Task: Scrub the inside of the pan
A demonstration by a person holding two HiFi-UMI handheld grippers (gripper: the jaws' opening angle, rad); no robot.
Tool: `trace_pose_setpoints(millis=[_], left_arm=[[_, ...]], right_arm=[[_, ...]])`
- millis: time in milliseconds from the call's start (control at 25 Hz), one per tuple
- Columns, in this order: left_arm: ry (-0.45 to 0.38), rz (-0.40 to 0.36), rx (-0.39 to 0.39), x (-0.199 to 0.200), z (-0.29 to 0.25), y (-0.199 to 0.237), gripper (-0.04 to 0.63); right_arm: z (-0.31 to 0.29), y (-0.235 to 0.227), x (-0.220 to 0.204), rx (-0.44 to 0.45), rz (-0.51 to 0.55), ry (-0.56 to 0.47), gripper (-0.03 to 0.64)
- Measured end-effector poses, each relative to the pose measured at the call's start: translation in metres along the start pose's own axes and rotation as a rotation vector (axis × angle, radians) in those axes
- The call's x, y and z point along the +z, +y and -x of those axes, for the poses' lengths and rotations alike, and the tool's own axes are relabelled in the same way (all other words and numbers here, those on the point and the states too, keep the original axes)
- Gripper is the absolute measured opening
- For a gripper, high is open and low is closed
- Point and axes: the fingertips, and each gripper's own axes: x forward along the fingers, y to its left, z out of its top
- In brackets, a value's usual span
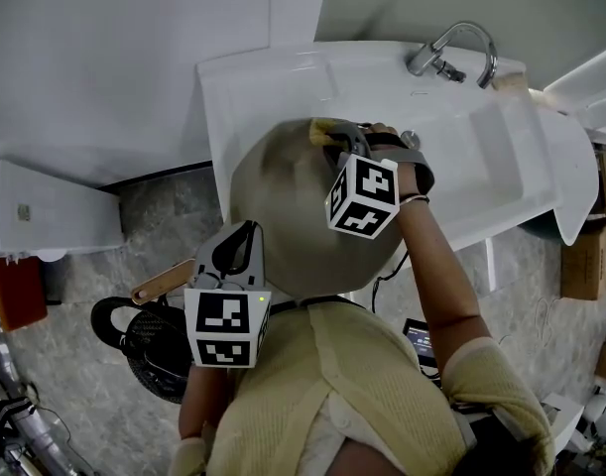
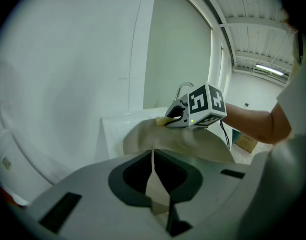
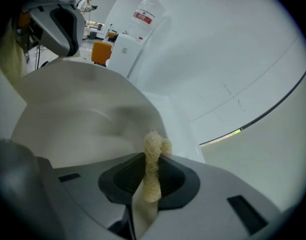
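A round beige pan is held over the white sink; its wooden handle points down-left. My left gripper is shut on the pan's near rim, next to the handle. The right gripper is at the pan's far edge, shut on a pale yellow fibrous scrubber. In the right gripper view the scrubber sticks out between the jaws, against the pan's inner wall. The left gripper view shows the right gripper and scrubber across the pan.
A chrome faucet stands at the sink's back right. A white unit is at the left and a black round object lies on the stone floor. A cardboard box sits at the right edge.
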Motion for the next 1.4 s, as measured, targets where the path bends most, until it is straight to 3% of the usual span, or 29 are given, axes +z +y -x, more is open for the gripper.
trace_pose_setpoints(millis=[1400], left_arm=[[0.061,-0.088,0.003,-0.017,0.016,-0.001,0.071]], right_arm=[[-0.022,0.058,-0.039,0.201,-0.032,0.251,0.078]])
